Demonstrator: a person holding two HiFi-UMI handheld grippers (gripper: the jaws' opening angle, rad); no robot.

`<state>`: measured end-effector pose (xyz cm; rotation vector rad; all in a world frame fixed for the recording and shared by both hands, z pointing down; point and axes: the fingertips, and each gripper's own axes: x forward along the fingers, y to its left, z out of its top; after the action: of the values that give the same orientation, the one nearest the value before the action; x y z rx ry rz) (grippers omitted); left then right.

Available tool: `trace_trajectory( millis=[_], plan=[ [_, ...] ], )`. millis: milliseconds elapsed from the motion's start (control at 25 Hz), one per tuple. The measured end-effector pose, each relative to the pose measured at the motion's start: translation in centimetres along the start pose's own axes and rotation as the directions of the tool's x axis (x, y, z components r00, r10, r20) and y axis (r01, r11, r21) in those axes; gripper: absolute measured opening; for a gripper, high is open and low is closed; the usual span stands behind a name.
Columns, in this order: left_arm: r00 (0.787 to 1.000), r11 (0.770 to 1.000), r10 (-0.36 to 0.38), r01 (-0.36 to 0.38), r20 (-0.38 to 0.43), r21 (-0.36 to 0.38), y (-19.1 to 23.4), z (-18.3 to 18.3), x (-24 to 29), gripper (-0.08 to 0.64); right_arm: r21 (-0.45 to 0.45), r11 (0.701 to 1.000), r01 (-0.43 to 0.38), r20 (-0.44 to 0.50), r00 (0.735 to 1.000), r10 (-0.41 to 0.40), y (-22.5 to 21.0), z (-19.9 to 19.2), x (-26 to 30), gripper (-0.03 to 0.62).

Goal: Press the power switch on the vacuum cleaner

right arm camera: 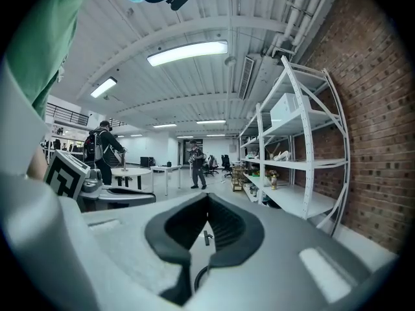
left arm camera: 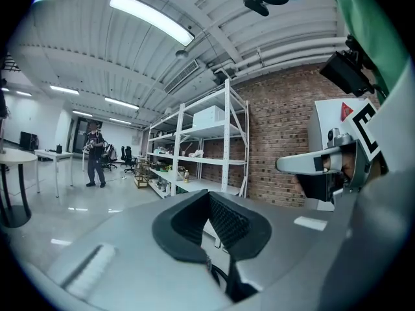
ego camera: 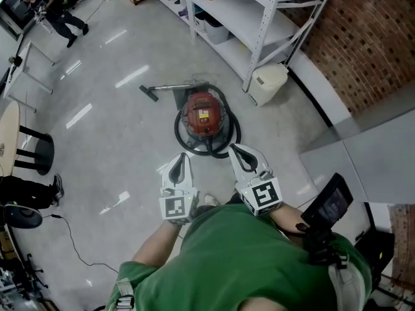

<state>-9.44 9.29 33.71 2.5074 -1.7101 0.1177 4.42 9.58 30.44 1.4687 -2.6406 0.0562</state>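
Your head camera looks steeply down at the floor [ego camera: 117, 109], with the left gripper [ego camera: 181, 157] and right gripper [ego camera: 235, 149] close below it. Each gripper camera rides close behind its own jaws, facing roughly level outward. All views share the white shelving [left arm camera: 227, 141].
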Motion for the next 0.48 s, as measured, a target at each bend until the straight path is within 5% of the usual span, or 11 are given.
trace_trajectory(
  millis=[480],
  plan=[
    [1.0, 1.0, 0.0, 0.0, 0.017, 0.01, -6.6, 1.3, 1.0, 0.008, 0.031, 0.999, -0.035, 0.006, 0.999, 0.035, -3.6, 0.0, -4.3, 0.003]
  ],
)
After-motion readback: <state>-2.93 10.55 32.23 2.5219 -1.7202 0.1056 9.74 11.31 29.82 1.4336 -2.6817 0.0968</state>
